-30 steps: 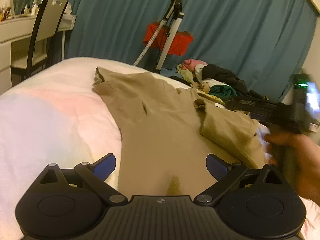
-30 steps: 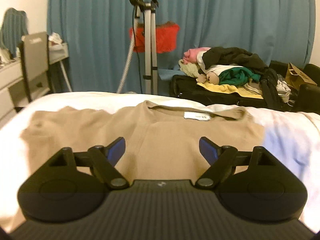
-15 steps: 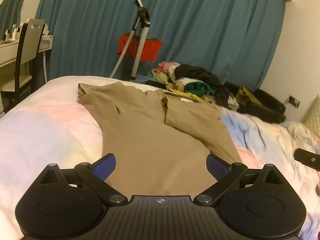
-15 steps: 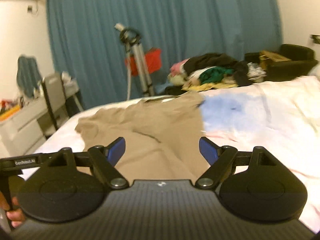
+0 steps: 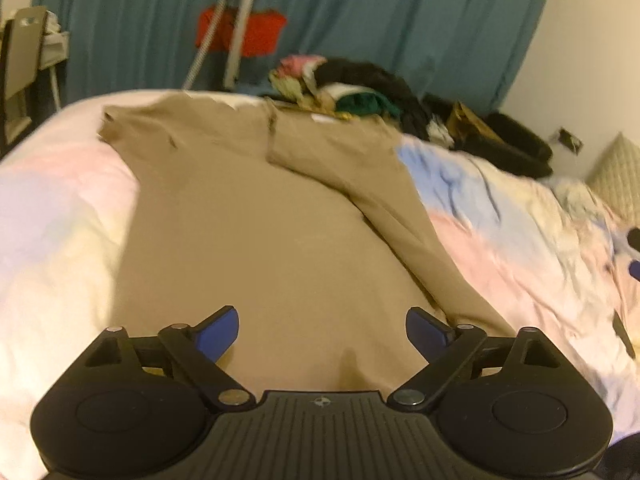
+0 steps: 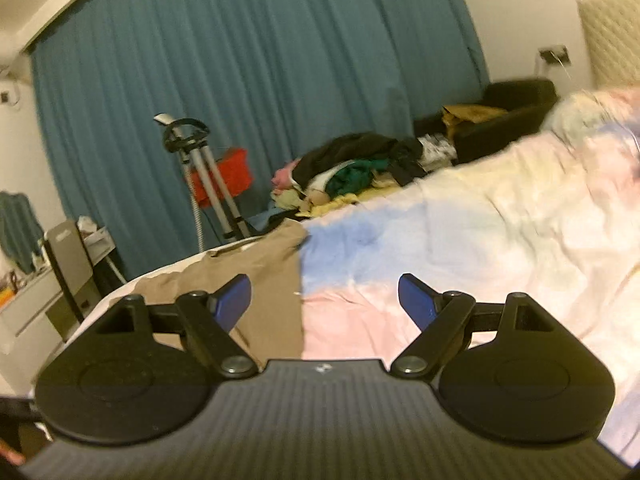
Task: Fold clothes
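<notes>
A tan T-shirt (image 5: 248, 232) lies on the pastel bedspread (image 5: 520, 240), its right side folded in over the body as a long diagonal flap (image 5: 384, 200). My left gripper (image 5: 322, 330) is open and empty, just above the shirt's near hem. My right gripper (image 6: 324, 300) is open and empty, above the bedspread (image 6: 460, 232) to the right of the shirt (image 6: 272, 280), whose folded edge lies below its left finger. A bit of the right gripper shows at the right edge of the left wrist view (image 5: 634, 268).
A heap of mixed clothes (image 5: 348, 88) lies on a dark suitcase beyond the bed's far edge, in front of a teal curtain (image 5: 400, 12). A garment steamer stand (image 6: 204, 176) with a red item stands there. A chair and desk (image 6: 68, 280) are at the left.
My right gripper has swung right, away from the shirt's collar, and now faces the bedspread beside the shirt. My left gripper has moved lower and nearer to the hem. Both stayed open.
</notes>
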Available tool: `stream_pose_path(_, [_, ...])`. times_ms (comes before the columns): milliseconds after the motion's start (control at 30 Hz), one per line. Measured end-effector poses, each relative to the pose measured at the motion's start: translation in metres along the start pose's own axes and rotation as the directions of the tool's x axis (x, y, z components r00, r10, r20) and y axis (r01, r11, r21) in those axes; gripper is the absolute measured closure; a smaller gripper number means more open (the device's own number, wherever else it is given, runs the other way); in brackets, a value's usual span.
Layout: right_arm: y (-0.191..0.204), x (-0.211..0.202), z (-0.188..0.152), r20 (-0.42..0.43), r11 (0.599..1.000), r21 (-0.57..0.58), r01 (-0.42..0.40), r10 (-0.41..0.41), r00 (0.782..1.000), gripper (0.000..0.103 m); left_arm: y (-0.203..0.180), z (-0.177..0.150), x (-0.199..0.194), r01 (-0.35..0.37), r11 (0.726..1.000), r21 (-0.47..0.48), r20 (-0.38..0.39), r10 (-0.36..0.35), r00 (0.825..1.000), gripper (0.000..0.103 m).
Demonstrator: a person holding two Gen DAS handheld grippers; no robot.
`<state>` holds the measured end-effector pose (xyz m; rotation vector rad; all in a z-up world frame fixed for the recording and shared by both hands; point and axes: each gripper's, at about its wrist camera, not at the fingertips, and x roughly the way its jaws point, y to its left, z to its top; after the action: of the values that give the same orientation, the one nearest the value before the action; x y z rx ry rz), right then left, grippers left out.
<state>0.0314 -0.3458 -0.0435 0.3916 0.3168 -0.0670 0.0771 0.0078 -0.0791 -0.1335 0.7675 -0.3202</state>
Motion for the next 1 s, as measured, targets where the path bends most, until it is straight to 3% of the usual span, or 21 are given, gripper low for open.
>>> stream_pose_path(67, [-0.012, 0.006, -0.001, -0.018, 0.999, 0.04, -0.006, 0.006, 1.0, 0.021, -0.014, -0.001, 0.009, 0.029, 1.0, 0.008, -0.043, -0.028, 0.999, 0.018])
stream_pose_path(167, [-0.027, 0.012, -0.003, -0.013, 0.997, 0.077, 0.016, -0.015, 1.0, 0.021, -0.038, 0.005, 0.019, 0.094, 0.994, -0.057, -0.087, -0.099, 0.991, 0.023])
stream_pose_path(233, [-0.035, 0.016, -0.004, -0.012, 0.994, 0.105, 0.023, -0.022, 1.0, 0.021, -0.06, 0.008, 0.024, 0.147, 0.986, -0.082, -0.107, -0.156, 0.982, 0.026])
stream_pose_path(333, [-0.049, 0.01, -0.002, 0.02, 0.99, 0.134, 0.05, -0.053, 0.998, 0.021, -0.106, -0.001, 0.036, 0.206, 0.978, -0.046, -0.176, -0.211, 0.962, 0.03])
stream_pose_path(400, [-0.051, 0.007, 0.001, 0.054, 0.988, 0.111, 0.107, -0.113, 0.992, 0.02, -0.135, -0.012, 0.047, 0.253, 0.966, -0.047, -0.231, -0.257, 0.938, 0.032])
stream_pose_path(500, [-0.057, -0.004, 0.002, 0.113, 0.988, 0.088, 0.126, -0.135, 0.984, 0.02, -0.164, -0.028, 0.068, 0.325, 0.941, -0.09, -0.331, -0.336, 0.882, 0.038])
stream_pose_path(600, [-0.064, -0.01, 0.004, 0.136, 0.986, 0.102, 0.135, -0.148, 0.98, 0.02, -0.189, -0.04, 0.084, 0.341, 0.939, -0.037, -0.395, -0.328, 0.858, 0.043])
stream_pose_path(767, [-0.077, -0.014, 0.005, 0.163, 0.982, 0.159, 0.098, -0.124, 0.979, 0.02, -0.22, -0.068, 0.099, 0.338, 0.93, 0.146, -0.443, -0.244, 0.863, 0.048])
stream_pose_path(800, [-0.078, -0.013, 0.005, 0.158, 0.982, 0.162, 0.093, -0.119, 0.98, 0.02, -0.223, -0.073, 0.1, 0.319, 0.928, 0.192, -0.436, -0.211, 0.875, 0.057])
stream_pose_path(867, [-0.08, -0.012, 0.003, 0.145, 0.984, 0.155, 0.093, -0.116, 0.983, 0.02, -0.228, -0.082, 0.102, 0.28, 0.919, 0.279, -0.419, -0.146, 0.896, 0.066])
stream_pose_path(900, [-0.079, -0.011, 0.003, 0.14, 0.984, 0.149, 0.097, -0.118, 0.983, 0.02, -0.228, -0.083, 0.101, 0.267, 0.917, 0.295, -0.406, -0.133, 0.904, 0.088])
stream_pose_path(1000, [-0.08, -0.011, 0.002, 0.137, 0.982, 0.155, 0.107, -0.128, 0.982, 0.02, -0.224, -0.076, 0.093, 0.246, 0.926, 0.287, -0.372, -0.129, 0.919, 0.096])
